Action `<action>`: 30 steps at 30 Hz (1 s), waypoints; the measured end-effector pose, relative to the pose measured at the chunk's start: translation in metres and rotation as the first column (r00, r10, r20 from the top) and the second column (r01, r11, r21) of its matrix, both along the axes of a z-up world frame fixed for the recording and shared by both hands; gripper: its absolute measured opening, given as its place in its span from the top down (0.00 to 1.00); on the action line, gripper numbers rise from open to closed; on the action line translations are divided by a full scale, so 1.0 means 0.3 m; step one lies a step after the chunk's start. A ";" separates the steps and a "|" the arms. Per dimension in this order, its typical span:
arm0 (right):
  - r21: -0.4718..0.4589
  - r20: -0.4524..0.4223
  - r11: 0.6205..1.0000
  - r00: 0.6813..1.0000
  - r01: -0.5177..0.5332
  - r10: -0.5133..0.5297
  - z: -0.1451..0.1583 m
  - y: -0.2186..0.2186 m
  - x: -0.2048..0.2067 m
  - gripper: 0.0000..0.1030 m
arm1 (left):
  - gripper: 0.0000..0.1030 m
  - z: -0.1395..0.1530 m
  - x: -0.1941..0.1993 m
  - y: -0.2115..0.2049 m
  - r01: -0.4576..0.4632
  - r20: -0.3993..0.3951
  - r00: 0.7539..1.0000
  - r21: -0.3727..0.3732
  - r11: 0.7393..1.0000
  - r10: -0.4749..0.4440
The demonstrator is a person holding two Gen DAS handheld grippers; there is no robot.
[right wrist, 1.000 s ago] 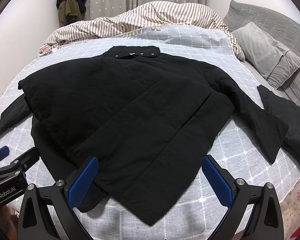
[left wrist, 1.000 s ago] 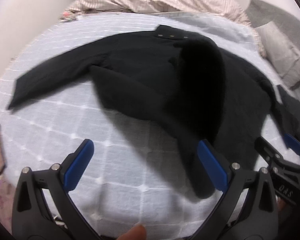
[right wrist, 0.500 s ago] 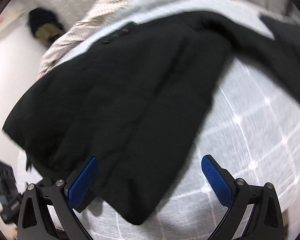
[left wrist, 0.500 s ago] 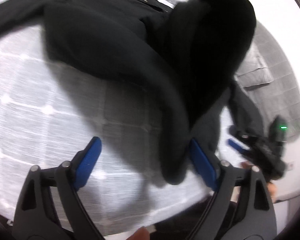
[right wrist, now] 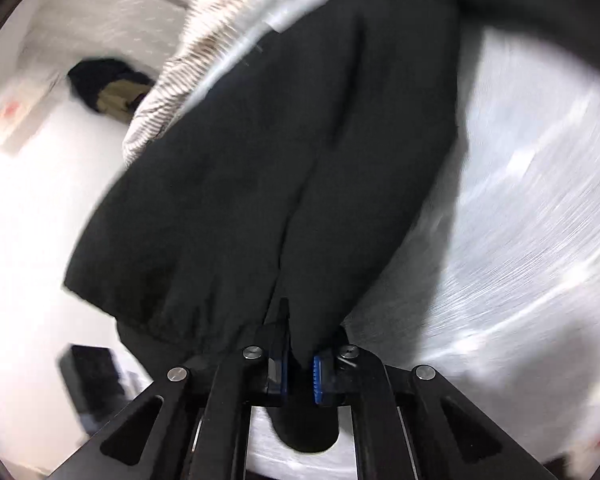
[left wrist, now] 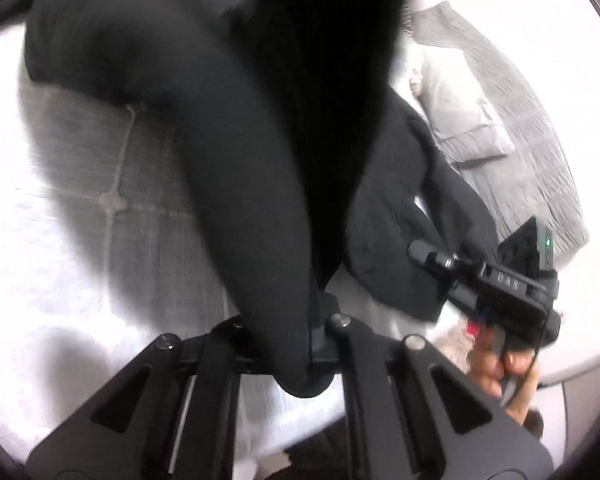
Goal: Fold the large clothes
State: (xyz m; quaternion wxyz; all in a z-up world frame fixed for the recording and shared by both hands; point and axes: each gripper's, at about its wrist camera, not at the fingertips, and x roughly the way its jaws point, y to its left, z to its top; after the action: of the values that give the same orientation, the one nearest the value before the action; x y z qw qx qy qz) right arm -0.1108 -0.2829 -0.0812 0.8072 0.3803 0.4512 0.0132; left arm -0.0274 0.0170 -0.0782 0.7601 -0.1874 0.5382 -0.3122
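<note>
Right gripper (right wrist: 298, 372) at 6 o'clock of its own view, blue pads (right wrist: 317, 376) pinched tight on the hem of the black jacket (right wrist: 284, 152); cloth bunches through the jaws and hangs below them. Left gripper (left wrist: 308, 344) likewise low at 6 o'clock in the left view, jaws closed on a thick fold of the same jacket (left wrist: 228, 128), pads hidden by the cloth. Both grips sit on the near bottom edge. In the left view the right tool shows at 4 o'clock, held in the person's hand (left wrist: 500, 372).

Jacket runs from the grippers up toward 12 o'clock, lying on the white quilted bed cover (left wrist: 80, 208). Collar end far off, blurred.

Likely step: lifting the hem to fold it up toward the collar. To do it well: raise both ends level, keep them apart so the hem stays taut, carry straight toward 12 o'clock, lay flat before letting go.

Farther: grey pillow (left wrist: 460, 120) at 2 o'clock, striped duvet (right wrist: 172, 72) at 11 o'clock, dark clothes (right wrist: 108, 84) hanging beyond.
</note>
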 end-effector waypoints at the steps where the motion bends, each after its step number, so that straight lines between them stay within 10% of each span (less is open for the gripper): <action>1: -0.051 0.015 0.999 1.000 -0.002 0.003 0.077 -0.014 -0.026 0.93 | 0.92 0.035 -0.021 0.017 0.006 0.029 1.000 0.009 1.000 -0.006; 10: -0.228 0.149 0.966 0.985 0.123 -0.090 0.351 -0.288 -0.343 0.94 | 0.93 0.343 -0.206 0.361 -0.036 0.209 0.978 0.093 0.995 0.016; 15: -0.290 0.085 0.941 0.984 0.176 -0.158 0.256 -0.399 -0.463 0.94 | 0.94 0.276 -0.232 0.546 -0.149 0.206 0.972 0.175 0.973 0.112; 21: -0.320 -0.200 0.943 0.966 0.092 -0.162 -0.038 -0.425 -0.483 0.90 | 0.92 0.030 -0.225 0.537 -0.107 -0.031 0.992 0.296 0.949 0.122; 24: -0.304 -0.243 0.945 0.949 0.123 -0.202 -0.066 -0.439 -0.509 0.69 | 0.84 0.043 -0.222 0.504 -0.103 0.005 0.994 0.394 0.913 0.110; 28: -0.375 -0.271 0.918 0.931 0.133 -0.246 -0.023 -0.463 -0.521 0.45 | 0.42 0.113 -0.211 0.462 -0.143 0.147 0.985 0.431 0.891 0.087; 30: -0.426 -0.221 0.891 0.936 0.159 -0.273 0.028 -0.472 -0.511 0.39 | 0.37 0.146 -0.172 0.413 -0.152 0.208 0.976 0.424 0.893 0.067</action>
State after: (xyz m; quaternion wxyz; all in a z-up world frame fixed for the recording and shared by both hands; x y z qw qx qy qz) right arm -0.2640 -0.4246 -0.0728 0.7937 0.2527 0.5064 -0.2231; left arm -0.0789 0.1409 -0.0343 0.8464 -0.0120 0.5089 -0.1562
